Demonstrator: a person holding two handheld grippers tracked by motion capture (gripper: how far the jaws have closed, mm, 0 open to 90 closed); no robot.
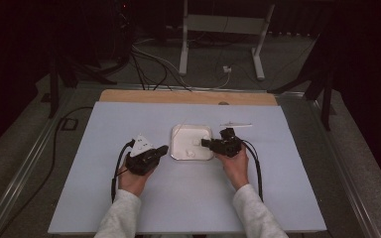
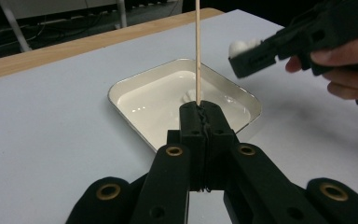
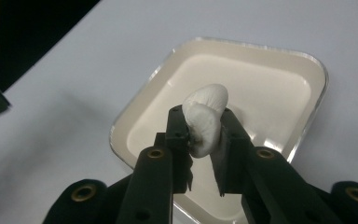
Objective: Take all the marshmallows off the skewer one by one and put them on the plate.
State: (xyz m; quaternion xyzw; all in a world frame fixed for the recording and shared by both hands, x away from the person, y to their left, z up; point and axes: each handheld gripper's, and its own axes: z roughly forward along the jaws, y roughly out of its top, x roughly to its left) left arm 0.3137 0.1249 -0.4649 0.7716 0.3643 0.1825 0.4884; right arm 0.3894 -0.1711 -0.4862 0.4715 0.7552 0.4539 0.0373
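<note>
A shallow white tray [image 1: 178, 134] lies mid-table. My left gripper [image 1: 163, 149] rests at the tray's left side, shut on a thin wooden skewer [image 2: 197, 46] that stands up from its jaws [image 2: 200, 108]. My right gripper [image 1: 204, 143] hangs over the right part of the tray, shut on a soft white marshmallow-like lump [image 3: 209, 100] squeezed between its jaws [image 3: 203, 114]. From the left gripper view that lump [image 2: 240, 46] shows at the right gripper's tip, right of the skewer and apart from it. A second white lump [image 2: 188, 96] lies in the tray [image 2: 121, 105].
A white strip-like item [image 1: 235, 124] lies on the pale table cover just beyond the tray's right corner. A wooden edge [image 1: 188, 96] runs along the table's far side. Cables and a metal stand [image 1: 218, 29] are on the floor beyond.
</note>
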